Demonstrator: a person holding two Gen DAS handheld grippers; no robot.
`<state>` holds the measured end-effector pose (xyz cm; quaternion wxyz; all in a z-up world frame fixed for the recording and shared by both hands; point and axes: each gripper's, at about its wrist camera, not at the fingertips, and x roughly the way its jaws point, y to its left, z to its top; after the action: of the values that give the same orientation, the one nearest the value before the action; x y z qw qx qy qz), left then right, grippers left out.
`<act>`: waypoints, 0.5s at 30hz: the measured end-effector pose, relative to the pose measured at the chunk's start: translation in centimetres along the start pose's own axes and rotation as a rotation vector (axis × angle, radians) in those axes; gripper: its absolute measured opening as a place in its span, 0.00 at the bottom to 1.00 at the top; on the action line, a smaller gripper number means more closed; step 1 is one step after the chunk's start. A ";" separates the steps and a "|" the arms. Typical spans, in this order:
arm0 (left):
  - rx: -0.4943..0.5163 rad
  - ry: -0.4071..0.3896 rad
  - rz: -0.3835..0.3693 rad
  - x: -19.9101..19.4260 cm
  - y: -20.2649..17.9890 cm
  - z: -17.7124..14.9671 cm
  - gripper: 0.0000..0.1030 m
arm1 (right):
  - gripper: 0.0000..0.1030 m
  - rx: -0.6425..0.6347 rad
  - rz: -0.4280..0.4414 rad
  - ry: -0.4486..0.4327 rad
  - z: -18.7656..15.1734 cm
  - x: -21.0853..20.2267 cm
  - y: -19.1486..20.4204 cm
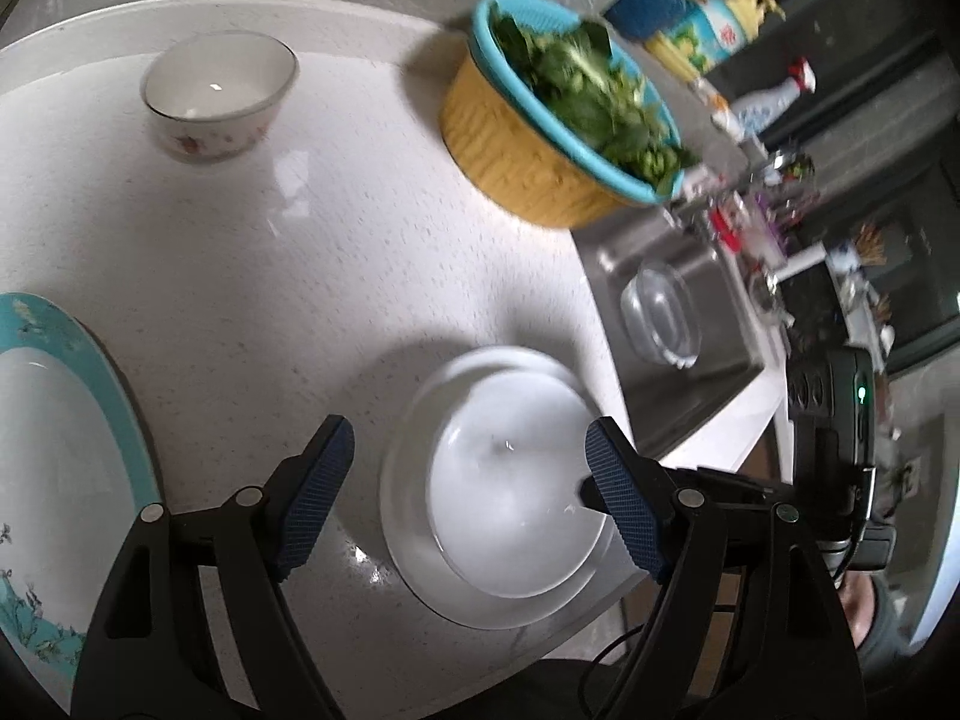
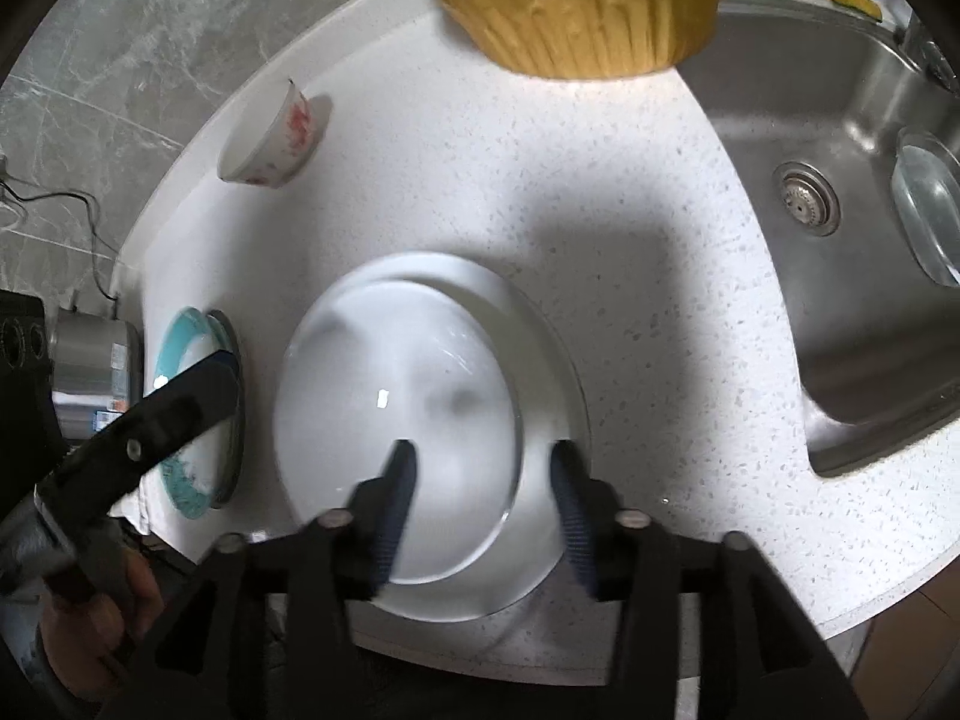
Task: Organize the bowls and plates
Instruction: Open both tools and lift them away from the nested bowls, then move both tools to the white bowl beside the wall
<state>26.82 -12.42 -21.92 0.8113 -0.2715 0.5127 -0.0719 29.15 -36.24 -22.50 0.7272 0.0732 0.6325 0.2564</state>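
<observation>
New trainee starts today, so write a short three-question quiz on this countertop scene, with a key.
1. True or false: the small floral bowl is stacked inside the white plates.
2. What fills the yellow basket with the blue rim?
A. leafy greens
B. plates
C. water
3. Which item lies in the steel sink?

Key:
1. False. It stands apart on the white countertop, away from the stack of two white plates.
2. A.
3. A clear glass dish, beside the drain.
</observation>
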 end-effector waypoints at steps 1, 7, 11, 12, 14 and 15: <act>-0.007 -0.015 0.002 -0.7 0.2 0.2 0.79 | 0.56 0.005 0.006 -0.011 0.1 -0.5 -0.2; -0.047 -0.084 0.040 -5.1 2.0 1.8 1.00 | 0.89 0.028 0.067 -0.145 1.5 -5.2 -1.8; -0.042 -0.116 0.092 -8.1 2.9 3.2 1.00 | 1.00 0.050 0.285 -0.235 3.3 -7.9 -2.4; -0.039 -0.121 0.102 -8.8 3.1 3.7 1.00 | 1.00 0.045 0.306 -0.239 3.7 -8.3 -2.1; -0.025 -0.128 0.128 -10.4 3.8 4.9 1.00 | 1.00 0.009 0.342 -0.246 5.0 -8.7 -1.1; -0.020 -0.128 0.145 -11.2 4.2 5.6 1.00 | 1.00 -0.016 0.346 -0.250 5.8 -8.8 -0.3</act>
<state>25.84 -2.36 -13.33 0.8427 -0.2457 0.4790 0.0096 34.15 -39.34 -13.72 0.7457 0.2064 0.5132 0.3713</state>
